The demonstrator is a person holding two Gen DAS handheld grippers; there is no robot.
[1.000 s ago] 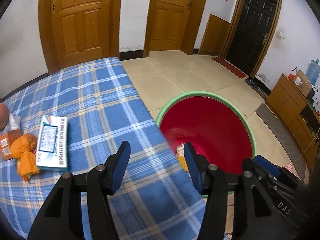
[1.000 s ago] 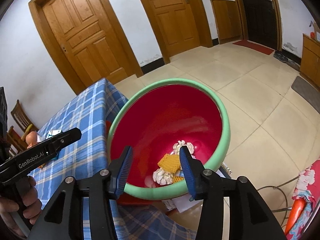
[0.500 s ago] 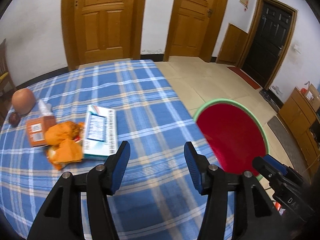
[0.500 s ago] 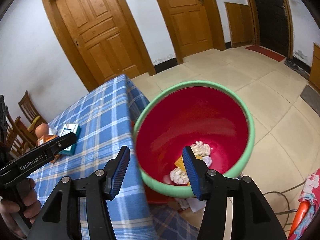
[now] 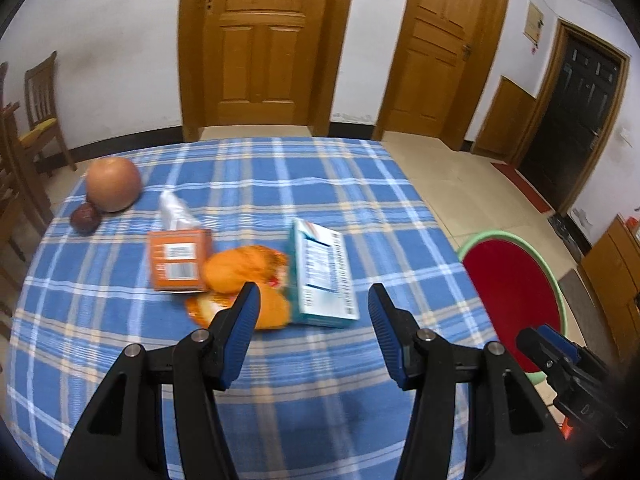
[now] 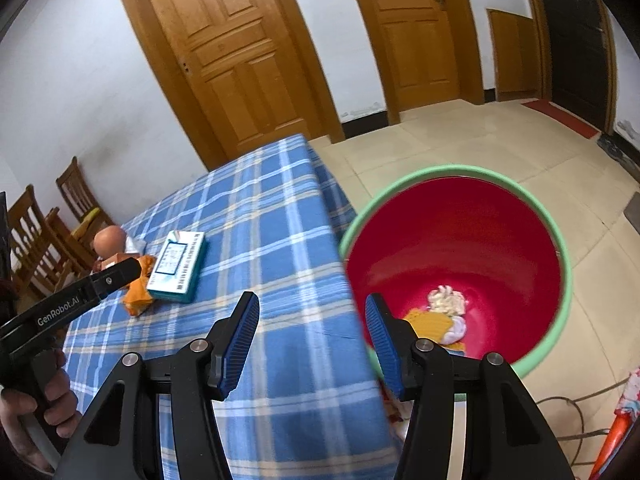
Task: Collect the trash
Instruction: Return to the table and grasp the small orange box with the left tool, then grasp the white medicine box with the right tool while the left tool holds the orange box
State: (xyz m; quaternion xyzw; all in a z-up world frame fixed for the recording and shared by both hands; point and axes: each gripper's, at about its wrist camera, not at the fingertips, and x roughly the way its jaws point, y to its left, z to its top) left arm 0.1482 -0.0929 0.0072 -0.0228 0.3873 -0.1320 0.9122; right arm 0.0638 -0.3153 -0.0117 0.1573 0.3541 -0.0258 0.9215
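Observation:
My left gripper (image 5: 314, 304) stands open and empty over the blue checked table (image 5: 304, 392). Just beyond its fingertips lie a teal-and-white box (image 5: 324, 276), a crumpled orange wrapper (image 5: 246, 268) and an orange carton (image 5: 178, 260) with a white wad (image 5: 176, 210) behind it. My right gripper (image 6: 312, 312) is open with nothing between its pads, above the table's right edge. Beside it on the floor stands the red bin (image 6: 460, 232) with a green rim. At the bin's bottom lie white crumpled paper (image 6: 446, 300) and a yellow scrap (image 6: 430, 320).
A round orange-brown fruit (image 5: 114, 190) and a small dark one (image 5: 85, 218) sit at the table's far left. Wooden chairs (image 6: 36, 236) stand left of the table. A cabinet (image 5: 612, 280) is at the right wall. A cable (image 6: 576, 412) trails on the floor by the bin.
Both grippers swung left, away from the bin toward the table. The box, wrapper and carton came into the middle of the left view. The right jaws stand a little wider.

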